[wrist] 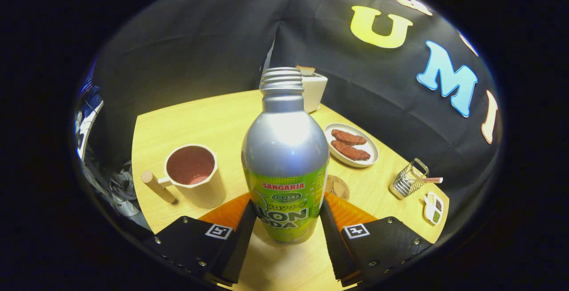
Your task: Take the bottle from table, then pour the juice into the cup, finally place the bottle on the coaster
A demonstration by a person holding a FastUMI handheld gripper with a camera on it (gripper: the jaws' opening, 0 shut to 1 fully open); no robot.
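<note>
While your jaws sit closed against both sides of the bottle (285,157), low on its label, it stands upright with the cap off, base apparently on the desk (213,117), though lift can't be told. A low grip keeps the neck free for pouring. The cup (194,173) waits just left, mouth up, handle pointing near-left. The coaster (338,186) lies just right behind the bottle, near a plate (352,145).
</note>
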